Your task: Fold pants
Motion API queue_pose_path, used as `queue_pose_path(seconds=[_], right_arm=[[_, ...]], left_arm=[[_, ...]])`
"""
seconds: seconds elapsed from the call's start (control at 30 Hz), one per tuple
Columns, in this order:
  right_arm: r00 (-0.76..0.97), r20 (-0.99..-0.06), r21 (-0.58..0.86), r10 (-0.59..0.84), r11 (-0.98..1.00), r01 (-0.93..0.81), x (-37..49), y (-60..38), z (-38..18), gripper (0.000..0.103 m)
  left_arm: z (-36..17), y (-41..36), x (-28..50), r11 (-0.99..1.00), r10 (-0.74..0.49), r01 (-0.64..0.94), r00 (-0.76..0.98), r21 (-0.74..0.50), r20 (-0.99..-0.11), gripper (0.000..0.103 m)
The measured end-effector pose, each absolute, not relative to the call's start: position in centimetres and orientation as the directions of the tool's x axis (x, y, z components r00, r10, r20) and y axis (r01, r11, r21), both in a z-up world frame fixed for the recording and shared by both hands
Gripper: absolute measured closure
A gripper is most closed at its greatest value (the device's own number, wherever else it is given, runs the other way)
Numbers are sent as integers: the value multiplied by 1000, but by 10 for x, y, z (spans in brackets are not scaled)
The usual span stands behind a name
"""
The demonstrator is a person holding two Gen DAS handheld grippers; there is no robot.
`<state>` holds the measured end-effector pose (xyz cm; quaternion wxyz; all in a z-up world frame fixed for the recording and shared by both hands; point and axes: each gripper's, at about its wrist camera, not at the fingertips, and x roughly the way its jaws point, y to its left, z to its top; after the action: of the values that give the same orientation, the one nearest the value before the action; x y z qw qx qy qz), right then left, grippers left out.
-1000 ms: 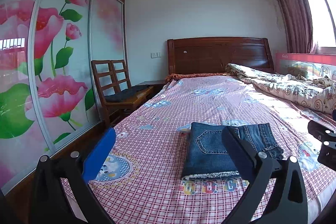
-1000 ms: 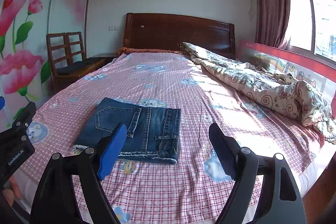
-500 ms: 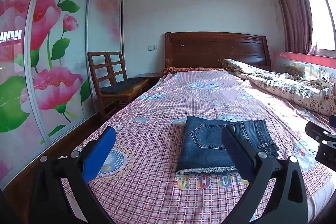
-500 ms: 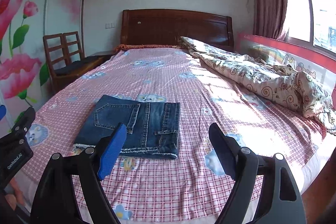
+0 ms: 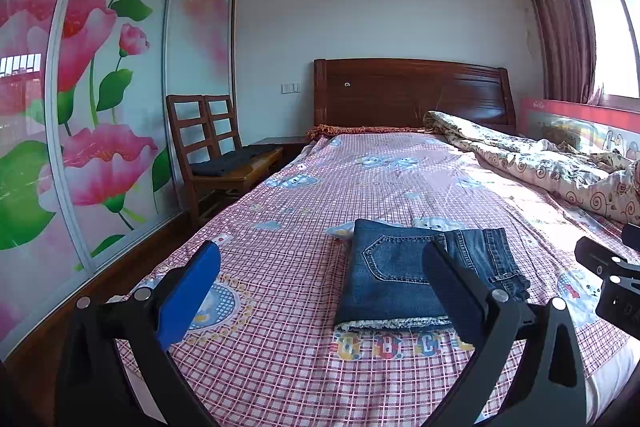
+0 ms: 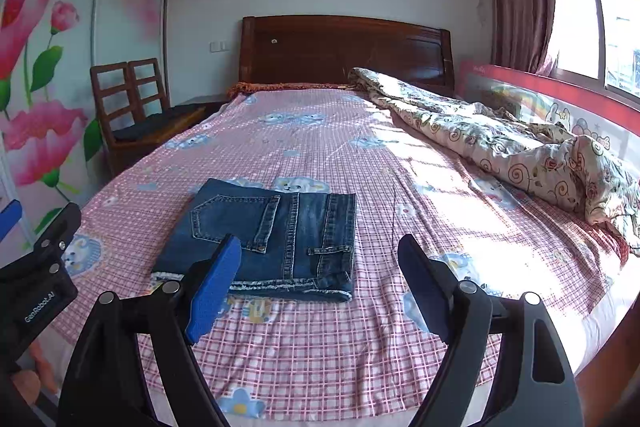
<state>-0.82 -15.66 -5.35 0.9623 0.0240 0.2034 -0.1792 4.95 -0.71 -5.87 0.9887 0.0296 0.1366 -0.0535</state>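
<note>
Dark blue denim pants (image 5: 404,271) lie folded into a flat rectangle on the pink checked bed sheet (image 5: 288,267), near the foot of the bed. They also show in the right wrist view (image 6: 276,231), back pocket up. My left gripper (image 5: 320,283) is open and empty, held above the foot of the bed, short of the pants. My right gripper (image 6: 320,279) is open and empty, also back from the pants. Each gripper's body shows at the edge of the other's view.
A crumpled floral quilt (image 6: 500,143) lies along the right side of the bed. A dark wooden headboard (image 6: 344,51) stands at the far end. Two wooden chairs (image 5: 216,151) stand left of the bed, beside a flower-printed wardrobe (image 5: 80,107). A window (image 6: 600,27) is at right.
Both grippers have drawn back and tilted up a little, so the pants sit slightly farther away in both views. The pants have not moved. Both grippers stay open.
</note>
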Motion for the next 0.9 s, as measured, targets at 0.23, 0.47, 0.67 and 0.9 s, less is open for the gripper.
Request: queue_pose_path(seconds=[0.23,0.47,0.67,0.9], right_arm=[[856,-402,-19,-326,937,348,-7,-156,-53,23],[855,-408,-11,-321,938,346,-8,-158,-54,23],[856,-411,-1,-313,940,342,-7,-159,-54,23],[855,-416,-6,-309,941,337,-5,-159,-56,23]], left_arm=[[-58,-8,50,992,-105,122,956,44,-274,2],[-58,-8,50,991,-106,123,954,45,-279,2],[-59,-8,51,991,-111,129,950,43,-290,2],[-60,-9,52,991,-96,118,948,57,-304,2]])
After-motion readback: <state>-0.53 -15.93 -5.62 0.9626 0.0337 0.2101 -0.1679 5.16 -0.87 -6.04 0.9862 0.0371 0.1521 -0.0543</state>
